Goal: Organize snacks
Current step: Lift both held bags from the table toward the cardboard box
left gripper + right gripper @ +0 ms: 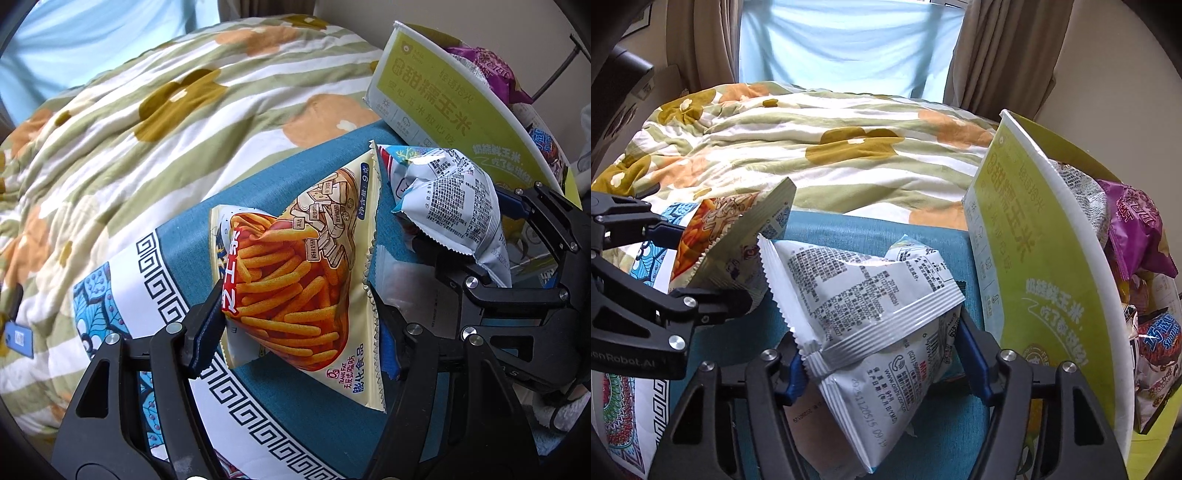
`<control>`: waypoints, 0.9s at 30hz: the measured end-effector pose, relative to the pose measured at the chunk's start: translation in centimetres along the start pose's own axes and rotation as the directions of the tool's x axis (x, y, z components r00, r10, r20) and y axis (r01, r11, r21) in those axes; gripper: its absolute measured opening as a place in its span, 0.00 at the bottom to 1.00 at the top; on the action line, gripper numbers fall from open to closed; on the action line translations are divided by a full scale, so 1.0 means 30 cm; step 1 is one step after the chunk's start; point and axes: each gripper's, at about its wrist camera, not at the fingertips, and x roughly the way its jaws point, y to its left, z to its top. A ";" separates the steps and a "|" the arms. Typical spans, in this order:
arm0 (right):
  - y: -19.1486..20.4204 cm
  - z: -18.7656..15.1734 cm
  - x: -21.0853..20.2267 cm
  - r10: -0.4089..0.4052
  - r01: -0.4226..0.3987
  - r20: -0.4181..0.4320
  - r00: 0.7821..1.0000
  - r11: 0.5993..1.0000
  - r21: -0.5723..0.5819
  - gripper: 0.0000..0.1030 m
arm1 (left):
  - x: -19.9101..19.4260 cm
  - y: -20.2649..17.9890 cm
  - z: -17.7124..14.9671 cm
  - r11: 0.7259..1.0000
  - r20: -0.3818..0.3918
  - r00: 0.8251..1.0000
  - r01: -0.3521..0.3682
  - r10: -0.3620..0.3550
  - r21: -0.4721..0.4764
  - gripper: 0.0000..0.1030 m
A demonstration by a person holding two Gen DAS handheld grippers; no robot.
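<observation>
Two tongs each clamp a snack: the left tongs (299, 325) pinch the orange stick-snack bag (295, 273), the right tongs (882, 365) the white bag (871, 317), both above the teal cloth (332, 424), beside the green box (1045, 280) at its far right corner.

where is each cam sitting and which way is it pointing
Left wrist: sits on the left gripper, looking forward along its fingers over the teal cloth toward the bed; its own fingers clamp the orange snack bag, and the right gripper shows at right.
Right wrist: sits on the right gripper, facing the bed and window; its fingers clamp the white snack bag, left gripper at left.
Shared: both bags, both grippers, the green box, the quilt.
</observation>
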 end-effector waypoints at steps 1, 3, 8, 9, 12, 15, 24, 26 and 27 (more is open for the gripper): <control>0.002 0.001 -0.010 0.004 -0.004 0.007 1.000 1.000 0.001 0.62 | -0.014 -0.002 -0.003 1.000 0.006 1.000 -0.004 0.004 -0.001 0.63; 0.004 -0.001 -0.038 0.014 -0.014 0.021 1.000 1.000 0.004 0.62 | -0.047 -0.008 -0.008 1.000 0.016 1.000 -0.014 0.014 -0.007 0.63; 0.004 0.006 -0.113 0.040 -0.041 0.047 0.998 0.999 0.007 0.61 | -0.155 -0.011 -0.039 0.998 0.046 0.998 -0.035 0.037 -0.054 0.63; 0.001 0.011 -0.132 0.048 -0.049 0.052 0.997 0.999 0.009 0.62 | -0.183 -0.013 -0.046 0.997 0.056 0.997 -0.040 0.043 -0.062 0.63; -0.004 0.026 -0.202 0.078 -0.080 0.076 0.994 0.997 0.020 0.62 | -0.266 -0.015 -0.066 0.994 0.079 0.995 -0.050 0.057 -0.093 0.63; -0.009 0.037 -0.287 0.099 -0.103 0.110 0.989 0.994 0.028 0.62 | -0.347 -0.018 -0.088 0.991 0.112 0.992 -0.045 0.060 -0.130 0.63; -0.093 0.053 -0.548 0.143 -0.162 0.212 0.967 0.984 0.073 0.62 | -0.529 -0.122 -0.057 0.992 0.211 0.976 -0.030 0.055 -0.119 0.63; -0.144 0.057 -0.590 0.150 -0.176 0.230 0.961 0.980 0.096 0.62 | -0.557 -0.167 -0.024 0.993 0.235 0.971 -0.026 0.052 -0.113 0.63; -0.177 0.059 -0.607 0.150 -0.180 0.237 0.960 0.978 0.109 0.62 | -0.570 -0.193 -0.006 0.993 0.247 0.968 -0.024 0.051 -0.113 0.63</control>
